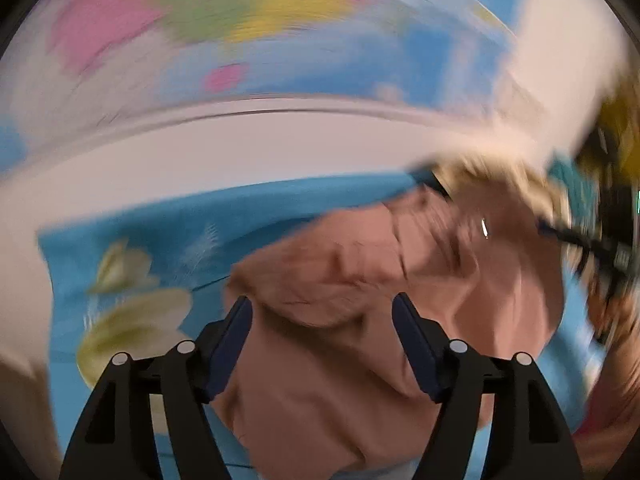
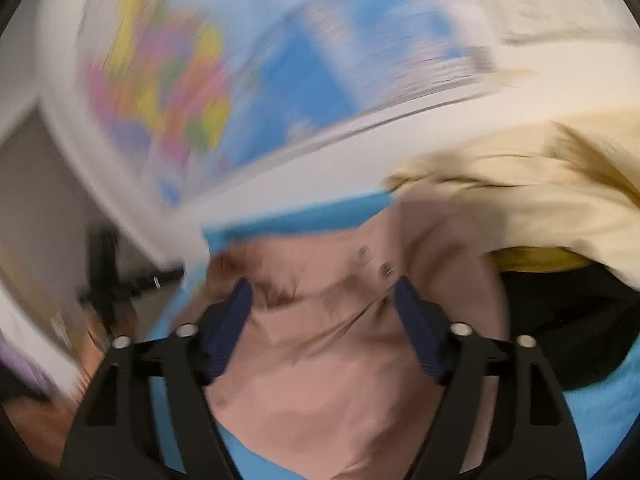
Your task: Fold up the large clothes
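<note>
**A:** Where does the garment lie?

**B:** The pinkish-tan garment (image 1: 360, 288) is spread in loose wrinkles over a blue sheet (image 1: 132, 236) printed with pale flowers. In the left wrist view it fills the middle and lower part of the picture, directly ahead of the left gripper (image 1: 322, 308).

**A:** And the fingers of that gripper?

**B:** They stand well apart, the dark blue pads (image 1: 236, 344) open to either side, with cloth showing in the gap beyond them. Neither pad presses on the fabric as far as the blurred picture lets one judge.

**A:** The other side?

**B:** The right gripper (image 2: 322, 292) is the same: fingers spread wide, nothing clamped. The pinkish-tan garment (image 2: 328, 360) lies below and ahead of it, and two small snaps or buttons (image 2: 376, 262) show on the cloth near the far edge.

**A:** What else is near?

**B:** A cream-yellow cloth (image 2: 540, 204) is heaped just beside the garment, on the right in the right wrist view, touching or overlapping its edge. A colourful world map (image 2: 224, 80) hangs on the white wall (image 1: 260, 148) behind the bed. Everything is smeared by motion blur, so fine detail cannot be told.
</note>
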### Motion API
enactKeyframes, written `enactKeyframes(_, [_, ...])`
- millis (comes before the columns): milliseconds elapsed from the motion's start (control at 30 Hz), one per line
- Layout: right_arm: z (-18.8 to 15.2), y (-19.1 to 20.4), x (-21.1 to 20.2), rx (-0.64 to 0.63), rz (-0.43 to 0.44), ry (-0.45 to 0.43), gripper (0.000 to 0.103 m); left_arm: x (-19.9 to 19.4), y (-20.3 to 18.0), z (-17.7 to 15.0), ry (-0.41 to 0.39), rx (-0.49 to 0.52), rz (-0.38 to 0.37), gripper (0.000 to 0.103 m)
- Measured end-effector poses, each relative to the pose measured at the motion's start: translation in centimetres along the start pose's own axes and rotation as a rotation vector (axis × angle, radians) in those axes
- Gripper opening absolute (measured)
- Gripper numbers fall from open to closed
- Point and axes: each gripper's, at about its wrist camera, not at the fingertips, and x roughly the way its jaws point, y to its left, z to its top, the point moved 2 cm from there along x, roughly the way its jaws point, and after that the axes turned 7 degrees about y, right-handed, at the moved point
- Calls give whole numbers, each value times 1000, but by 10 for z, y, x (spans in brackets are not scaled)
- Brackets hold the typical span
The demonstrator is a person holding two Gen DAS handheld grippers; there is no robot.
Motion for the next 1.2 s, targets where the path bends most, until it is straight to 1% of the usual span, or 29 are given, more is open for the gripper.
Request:
enactKeyframes(100, [-2,24,44,-106,-76,107,77,29,-39,0,58,183,92,70])
enactKeyframes(133, [-2,30,60,-140,-118,135,77,41,-49,2,73,236,130,70])
enactKeyframes(167, [-2,31,73,-160,-143,158,77,50,-52,4,84,261,161,67])
enactKeyframes(200, [-2,31,84,-166,-176,178,76,66,-53,8,117,269,196,63])
enactKeyframes(233, [0,30,91,-164,-196,190,76,75,-49,12,142,252,207,46])
enactKeyframes(267, [1,27,100,-159,-213,210,69,85,-44,18,175,220,208,29])
enactKeyframes(333, [6,20,111,-152,-255,228,42,93,-30,29,189,150,209,16])
enactKeyframes(367, [7,19,114,-153,-257,235,16,94,-27,32,183,126,198,14])
enactKeyframes(400, [10,17,115,-155,-261,236,6,92,-22,39,169,96,178,14])
enactKeyframes(467, [17,16,108,-157,-256,200,5,87,-15,52,136,28,134,14])
enactKeyframes(500, [23,15,101,-152,-265,163,4,84,-9,56,129,-12,119,16])
enactKeyframes(533, [26,14,97,-144,-268,142,4,83,-1,61,122,-66,104,21])
enactKeyframes(567, [32,10,91,-125,-269,110,3,84,5,63,111,-110,104,32])
enactKeyframes(600, [36,4,88,-104,-285,85,1,85,10,65,105,-140,122,40])
enactKeyframes(633, [37,0,87,-103,-313,79,1,88,15,66,111,-159,153,52])
enactKeyframes(667, [39,-8,91,-92,-319,96,1,90,18,66,119,-171,167,57])
enactKeyframes(733, [39,-21,106,-39,-272,160,1,94,24,61,135,-171,162,57])
enactKeyframes(767, [37,-27,111,-30,-275,174,1,90,25,57,122,-163,158,57])
enactKeyframes(800, [36,-31,109,-21,-276,168,1,85,25,54,105,-162,139,57])
enactKeyframes(833, [35,-33,104,-9,-260,151,2,73,25,48,78,-165,94,58])
enactKeyframes(867, [33,-33,92,-4,-238,123,8,64,25,44,54,-168,66,66])
enactKeyframes(900, [31,-34,82,-6,-224,103,20,51,29,38,20,-171,45,69])
enactKeyframes(933, [27,-32,63,-11,-191,65,29,33,34,30,-33,-177,29,73])
enactKeyframes(967, [20,-30,45,-19,-159,31,43,18,37,21,-72,-175,29,79])
enactKeyframes(1000, [13,-28,26,-30,-143,-3,52,8,40,13,-88,-170,35,83])
enactKeyframes(1033, [4,-26,11,-39,-135,-28,54,3,44,4,-92,-168,41,89])
enactKeyframes(1100, [-18,-26,-26,-47,-115,-78,70,-5,47,-17,-86,-172,46,89])
enactKeyframes(1133, [-27,-25,-35,-47,-117,-88,74,-5,49,-30,-75,-177,44,90])
enactKeyframes(1200, [-52,-32,-53,-28,-151,-100,85,0,51,-51,-59,-177,26,96])
